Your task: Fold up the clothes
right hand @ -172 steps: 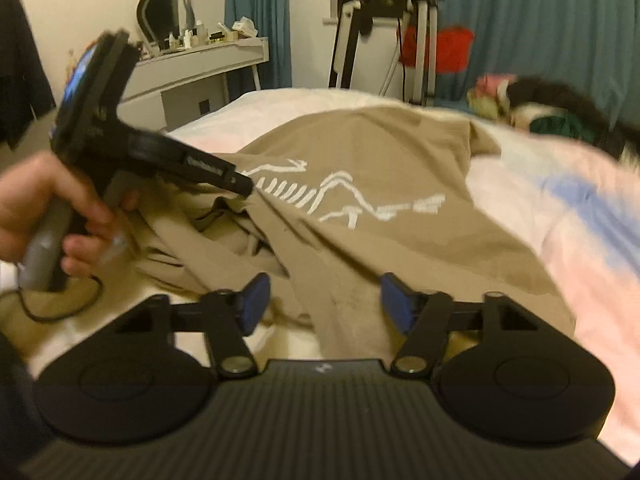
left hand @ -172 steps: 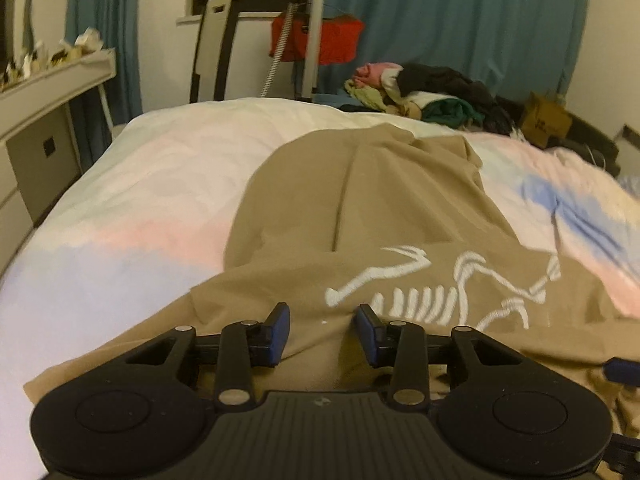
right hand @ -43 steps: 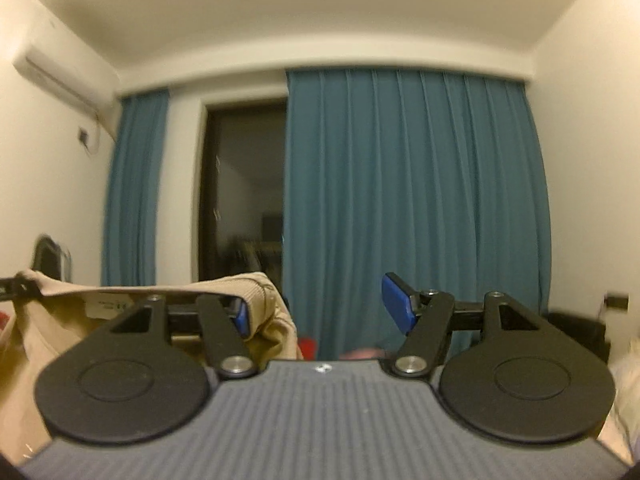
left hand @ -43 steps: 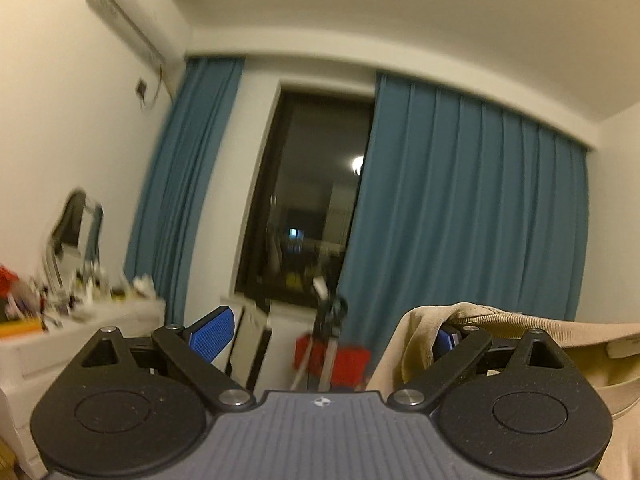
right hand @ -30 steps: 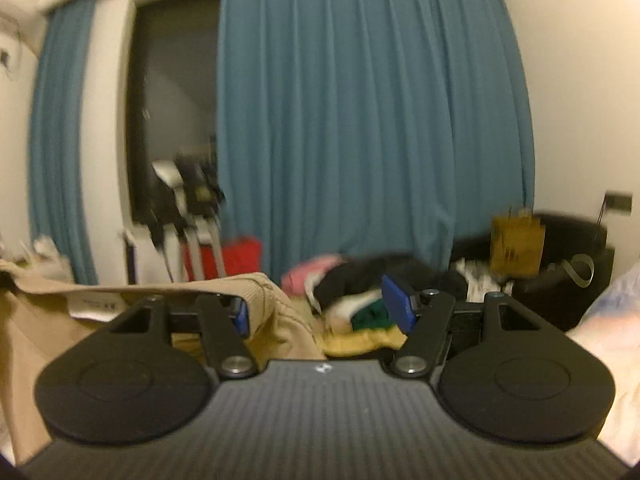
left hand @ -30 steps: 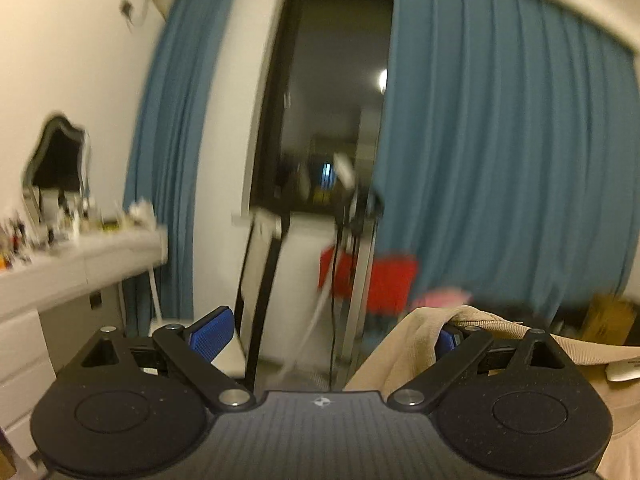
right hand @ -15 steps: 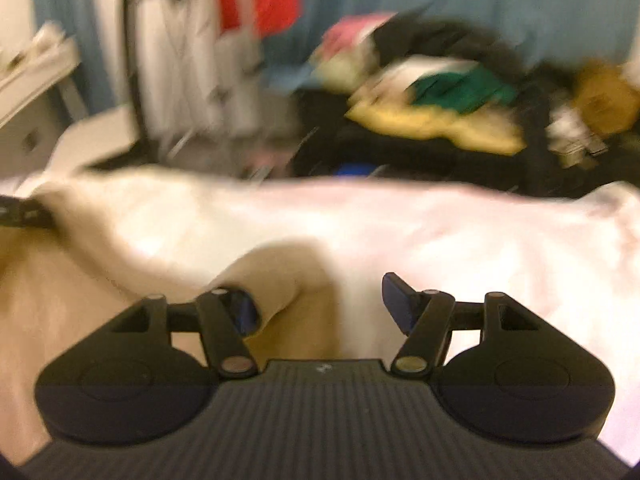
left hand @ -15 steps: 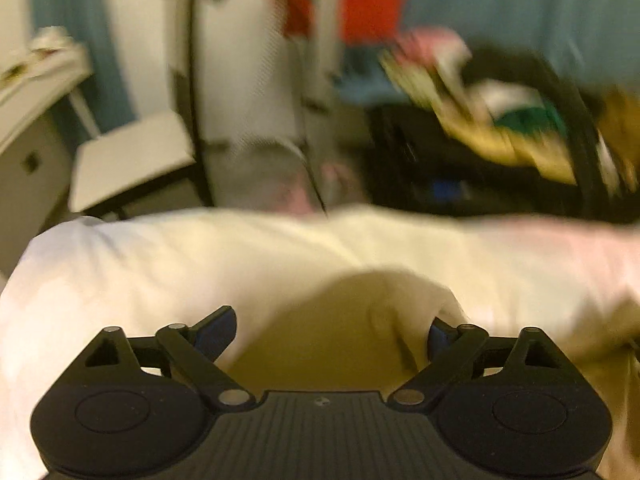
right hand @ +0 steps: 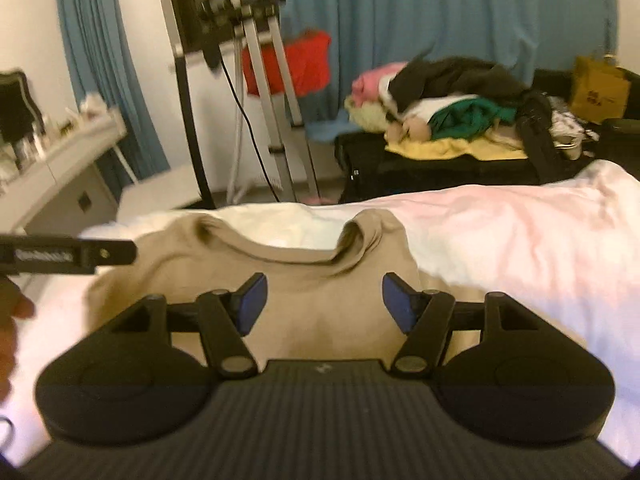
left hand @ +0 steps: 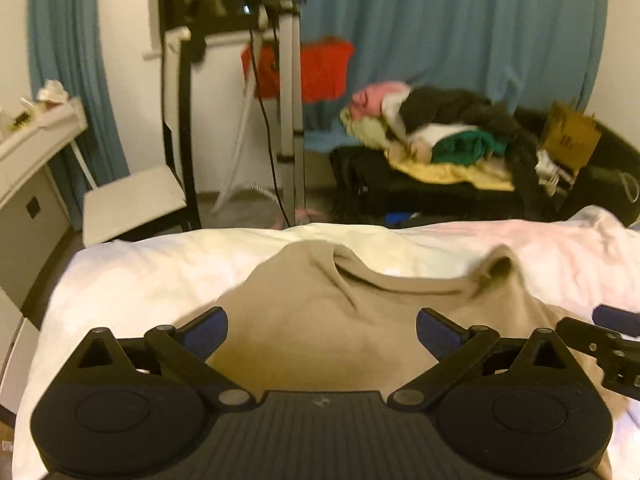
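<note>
On the bed (left hand: 132,276), with its pale pink-and-white cover, a tan shirt (left hand: 320,320) lies spread with its neckline toward the far edge, just below both tools. From left to right, the left hand-held gripper (left hand: 322,330) hovers over the shirt's left shoulder area with its blue pads wide apart and nothing between them, and the right hand-held gripper (right hand: 324,300) hangs over the right shoulder area, also spread wide and empty. Beyond the bed a pile of clothes (right hand: 440,120) sits before a blue curtain (right hand: 440,20).
</note>
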The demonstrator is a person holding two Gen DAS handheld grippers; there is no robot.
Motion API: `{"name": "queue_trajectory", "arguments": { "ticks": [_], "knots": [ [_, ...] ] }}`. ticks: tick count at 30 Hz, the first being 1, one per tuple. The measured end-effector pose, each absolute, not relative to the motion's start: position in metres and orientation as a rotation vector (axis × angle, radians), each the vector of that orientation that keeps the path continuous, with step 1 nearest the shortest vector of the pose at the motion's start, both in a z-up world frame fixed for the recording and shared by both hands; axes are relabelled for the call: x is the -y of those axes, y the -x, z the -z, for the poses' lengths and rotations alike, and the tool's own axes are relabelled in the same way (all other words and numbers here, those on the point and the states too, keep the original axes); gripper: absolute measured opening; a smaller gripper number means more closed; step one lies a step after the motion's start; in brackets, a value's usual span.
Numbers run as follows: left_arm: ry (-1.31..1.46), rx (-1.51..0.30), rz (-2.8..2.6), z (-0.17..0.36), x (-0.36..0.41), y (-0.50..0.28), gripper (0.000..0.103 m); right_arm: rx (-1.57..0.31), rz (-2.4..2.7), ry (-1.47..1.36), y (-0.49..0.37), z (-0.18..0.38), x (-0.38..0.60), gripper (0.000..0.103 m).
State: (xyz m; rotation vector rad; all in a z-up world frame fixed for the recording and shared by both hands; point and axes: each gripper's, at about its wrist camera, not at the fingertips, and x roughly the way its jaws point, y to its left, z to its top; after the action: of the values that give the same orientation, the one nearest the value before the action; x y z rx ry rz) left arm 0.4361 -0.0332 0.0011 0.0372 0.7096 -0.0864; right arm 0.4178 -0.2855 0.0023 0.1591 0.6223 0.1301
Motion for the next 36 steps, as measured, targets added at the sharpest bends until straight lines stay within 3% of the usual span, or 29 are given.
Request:
{"name": "queue_trajectory", "arguments": {
  "ticks": [12, 18, 29, 36],
  "knots": [
    [-0.016, -0.462, 0.032, -0.032, 0.013, -0.151, 0.101, -0.39, -0.12, -0.205, -0.174, -0.029, 0.265, 0.066],
    [0.03, -0.409, 0.005, -0.02, -0.004, -0.072, 0.101, -0.311, -0.142, -0.207, -0.115, -0.016, 0.267, 0.066],
    [0.214, -0.574, -0.085, 0.019, -0.054, -0.073, 0.1, -0.39, -0.184, -0.309, -0.12, 0.017, 0.268, 0.066],
    [0.655, -0.64, -0.069, 0.048, -0.125, -0.136, 0.095, -0.45, -0.196, -0.382, -0.128, 0.036, 0.274, 0.066]
  ]
}}
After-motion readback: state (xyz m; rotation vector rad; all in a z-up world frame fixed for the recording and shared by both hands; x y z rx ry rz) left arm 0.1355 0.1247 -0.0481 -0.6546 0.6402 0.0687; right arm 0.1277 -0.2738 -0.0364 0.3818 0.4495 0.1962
